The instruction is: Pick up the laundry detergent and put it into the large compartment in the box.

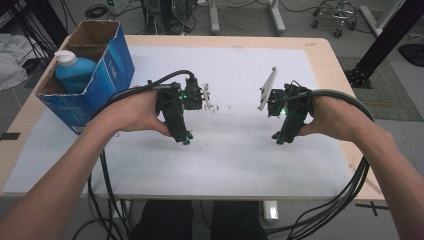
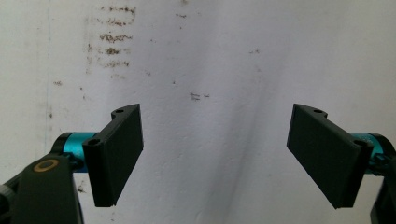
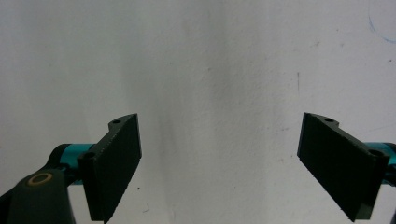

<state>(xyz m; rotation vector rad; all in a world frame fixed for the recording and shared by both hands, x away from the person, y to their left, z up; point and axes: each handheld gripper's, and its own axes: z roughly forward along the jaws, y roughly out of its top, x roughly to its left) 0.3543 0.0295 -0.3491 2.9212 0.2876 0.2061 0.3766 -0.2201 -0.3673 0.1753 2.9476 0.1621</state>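
Both tongs empty and poised over the white mat, nothing picked up yet.

The left tongs (image 1: 186,140) and right tongs (image 1: 276,139) hang with jaws spread wide, gripping nothing, tips aimed down at the stained mat (image 1: 235,155) on the desk (image 1: 320,47). I judge this a starting pose; the next move likely calls for the left tongs to swing toward the blue bottle (image 1: 74,70) standing inside the open blue box (image 1: 107,70) at the desk's far left corner. No writing on box or bottle is legible.
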